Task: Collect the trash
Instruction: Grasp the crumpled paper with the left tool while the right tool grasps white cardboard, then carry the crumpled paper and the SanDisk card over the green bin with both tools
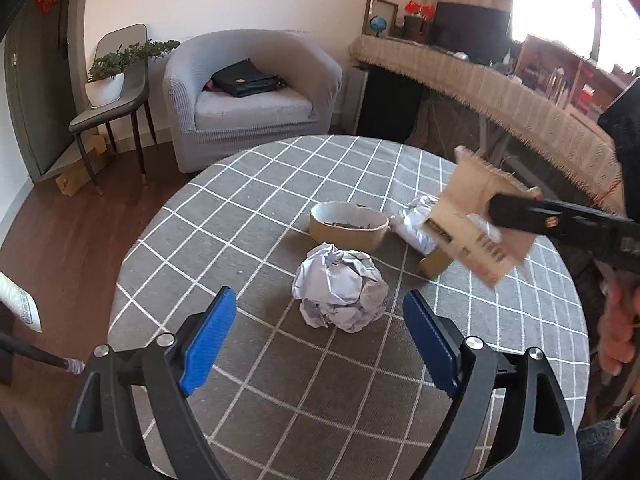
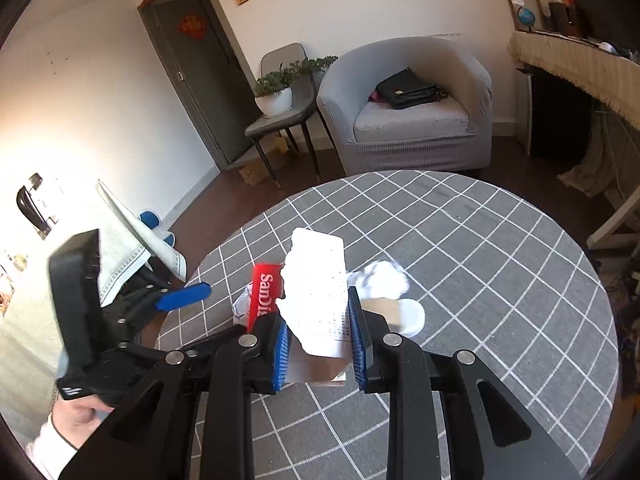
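Observation:
My left gripper (image 1: 320,328) is open above the round checked table (image 1: 248,200), its blue pads either side of a crumpled white paper ball (image 1: 340,288) that lies just ahead. My right gripper (image 2: 320,344) is shut on a torn cardboard packaging piece (image 2: 316,292) and holds it in the air; it also shows in the left wrist view (image 1: 472,220). A brown paper bowl (image 1: 348,224) and a crumpled white wrapper (image 1: 412,224) lie beyond the ball. A red SanDisk package (image 2: 262,296) lies on the table below the held piece.
A grey armchair (image 1: 248,92) with a black bag stands behind the table. A chair with a potted plant (image 1: 112,76) is to its left. A long cloth-covered sideboard (image 1: 500,84) runs along the right. A small brown box (image 1: 434,262) sits by the wrapper.

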Demonstrator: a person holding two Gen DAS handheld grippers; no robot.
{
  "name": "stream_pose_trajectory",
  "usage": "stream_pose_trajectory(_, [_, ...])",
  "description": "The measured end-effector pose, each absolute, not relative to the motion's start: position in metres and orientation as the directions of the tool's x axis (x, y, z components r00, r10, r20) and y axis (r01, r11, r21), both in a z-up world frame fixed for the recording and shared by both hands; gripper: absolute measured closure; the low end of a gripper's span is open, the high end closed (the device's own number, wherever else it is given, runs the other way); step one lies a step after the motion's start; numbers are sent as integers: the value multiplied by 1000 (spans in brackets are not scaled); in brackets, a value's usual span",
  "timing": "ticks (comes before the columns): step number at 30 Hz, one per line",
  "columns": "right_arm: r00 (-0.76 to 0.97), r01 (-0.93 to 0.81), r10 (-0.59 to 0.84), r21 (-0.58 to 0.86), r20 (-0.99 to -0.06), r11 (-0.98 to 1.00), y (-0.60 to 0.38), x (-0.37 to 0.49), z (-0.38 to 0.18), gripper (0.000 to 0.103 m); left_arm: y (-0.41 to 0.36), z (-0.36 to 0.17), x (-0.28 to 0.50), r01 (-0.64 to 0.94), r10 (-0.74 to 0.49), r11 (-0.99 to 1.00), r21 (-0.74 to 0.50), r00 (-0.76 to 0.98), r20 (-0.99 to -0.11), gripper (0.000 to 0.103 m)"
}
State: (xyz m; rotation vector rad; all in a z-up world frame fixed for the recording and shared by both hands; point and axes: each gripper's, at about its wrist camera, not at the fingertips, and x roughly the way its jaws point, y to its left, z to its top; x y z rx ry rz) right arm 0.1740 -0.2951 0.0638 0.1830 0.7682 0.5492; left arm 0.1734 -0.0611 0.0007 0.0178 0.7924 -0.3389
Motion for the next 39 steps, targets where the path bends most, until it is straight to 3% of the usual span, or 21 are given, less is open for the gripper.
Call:
stream_pose_trajectory(13, [583, -411, 547, 363, -600, 836, -315, 165, 66, 78, -71, -14, 202, 257, -249, 960, -108, 616, -747, 18])
stream_pose_trajectory(19, [577, -411, 543, 357, -611, 839, -313, 163, 65, 78, -74, -19, 206, 258, -255, 959, -119, 593, -764, 35])
stream_pose_trajectory(21, [570, -411, 540, 354, -619, 840, -310, 163, 63, 78, -72, -19, 205, 258, -262, 958, -129, 595, -760, 48])
stream_pose_trajectory(24, [564, -414, 528, 336, -635, 846, -305, 161, 60, 78, -67, -18, 202, 250, -277, 956, -155, 594, -755, 51])
stream_pose_trajectory(39, [555, -440, 552, 344, -622, 830, -263, 132, 58, 78, -21, 0, 141, 223, -287, 957, -185, 635, -717, 52])
